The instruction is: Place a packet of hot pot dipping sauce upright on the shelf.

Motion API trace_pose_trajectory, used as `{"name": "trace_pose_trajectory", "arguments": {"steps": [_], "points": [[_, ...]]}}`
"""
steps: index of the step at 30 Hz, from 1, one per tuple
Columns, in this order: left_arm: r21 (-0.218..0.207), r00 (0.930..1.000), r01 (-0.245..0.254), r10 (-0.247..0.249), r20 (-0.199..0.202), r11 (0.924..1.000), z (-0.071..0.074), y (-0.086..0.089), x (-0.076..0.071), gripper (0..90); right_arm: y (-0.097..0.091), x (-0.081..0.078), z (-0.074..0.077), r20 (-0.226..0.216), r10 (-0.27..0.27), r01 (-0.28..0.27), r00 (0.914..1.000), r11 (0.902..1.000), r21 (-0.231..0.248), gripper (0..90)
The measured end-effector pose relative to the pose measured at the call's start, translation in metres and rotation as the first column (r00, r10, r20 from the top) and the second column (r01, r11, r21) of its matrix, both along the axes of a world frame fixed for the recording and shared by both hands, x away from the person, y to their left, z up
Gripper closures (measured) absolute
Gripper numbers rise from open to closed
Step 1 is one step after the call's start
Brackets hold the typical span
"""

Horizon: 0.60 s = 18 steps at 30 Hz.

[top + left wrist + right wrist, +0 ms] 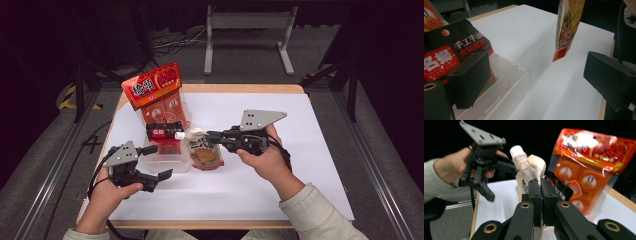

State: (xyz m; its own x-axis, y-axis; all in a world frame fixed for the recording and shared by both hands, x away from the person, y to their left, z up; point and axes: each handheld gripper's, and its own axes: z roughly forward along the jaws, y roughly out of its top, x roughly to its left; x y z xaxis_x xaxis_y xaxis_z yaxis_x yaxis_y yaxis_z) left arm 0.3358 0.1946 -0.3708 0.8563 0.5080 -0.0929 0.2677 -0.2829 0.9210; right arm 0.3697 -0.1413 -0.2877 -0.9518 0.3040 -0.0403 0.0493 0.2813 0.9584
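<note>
The right gripper (210, 135), jaws clamped on a spouted pouch (204, 151), holds it off the white table (280, 130) beside a clear bin (172, 162) (orange snack bag (157, 95) and black packet (161, 132) inside); the left gripper (161, 162) waits open-jawed alongside.

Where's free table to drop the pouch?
Bare white sheet right of the spouted pouch, out to the table's right edge, and along the near edge between both hands. Crowded at left: clear bin, orange bag, left gripper.

Black jaws, brass screws, pale sleeves (311, 210)
</note>
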Motion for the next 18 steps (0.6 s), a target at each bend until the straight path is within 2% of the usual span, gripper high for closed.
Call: {"name": "trace_pose_trajectory", "arguments": {"steps": [4, 7, 9, 11, 14, 15, 16, 18], "points": [[-0.022, 0.9993, 0.036, -0.036, -0.009, 0.9991, -0.002, -0.007, 0.000, 10.7, 0.006, -0.005, 0.004, 0.008, 0.024, -0.024, 0.9997, 0.9991, 0.034, 88.1], [-0.049, 0.9967, 0.078, -0.079, -0.017, 0.9958, -0.004, -0.014, 0.000, 13.3, 0.011, -0.007, 0.006, 0.012, 0.039, -0.040, 0.9992, 0.9977, 0.055, 88.2], [-0.058, 0.9943, 0.106, -0.107, -0.005, 0.9926, -0.005, -0.022, 0.000, 16.8, 0.015, -0.008, 0.007, 0.013, 0.052, -0.053, 0.9985, 0.9964, 0.067, 88.2], [-0.056, 0.9937, 0.112, -0.112, -0.002, 0.9922, -0.005, -0.024, 0.001, 19.2, 0.018, -0.010, 0.007, 0.015, 0.060, -0.061, 0.9981, 0.9957, 0.070, 88.2], [-0.089, 0.9887, 0.150, -0.149, 0.017, 0.9847, -0.006, -0.032, 0.002, 22.6, 0.022, -0.013, 0.006, 0.016, 0.077, -0.078, 0.9969, 0.9938, 0.079, 88.2], [-0.089, 0.9887, 0.150, -0.149, 0.017, 0.9847, -0.006, -0.032, 0.002, 24.0, 0.024, -0.013, 0.005, 0.015, 0.082, -0.083, 0.9965, 0.9931, 0.083, 88.2], [-0.119, 0.9844, 0.176, -0.175, 0.014, 0.9773, -0.006, -0.035, 0.003, 25.9, 0.025, -0.013, 0.004, 0.012, 0.087, -0.087, 0.9962, 0.9923, 0.088, 88.1], [-0.120, 0.9816, 0.191, -0.190, 0.020, 0.9742, -0.007, -0.037, 0.003, 26.4, 0.027, -0.014, 0.003, 0.010, 0.090, -0.091, 0.9959, 0.9915, 0.093, 88.2]]}}
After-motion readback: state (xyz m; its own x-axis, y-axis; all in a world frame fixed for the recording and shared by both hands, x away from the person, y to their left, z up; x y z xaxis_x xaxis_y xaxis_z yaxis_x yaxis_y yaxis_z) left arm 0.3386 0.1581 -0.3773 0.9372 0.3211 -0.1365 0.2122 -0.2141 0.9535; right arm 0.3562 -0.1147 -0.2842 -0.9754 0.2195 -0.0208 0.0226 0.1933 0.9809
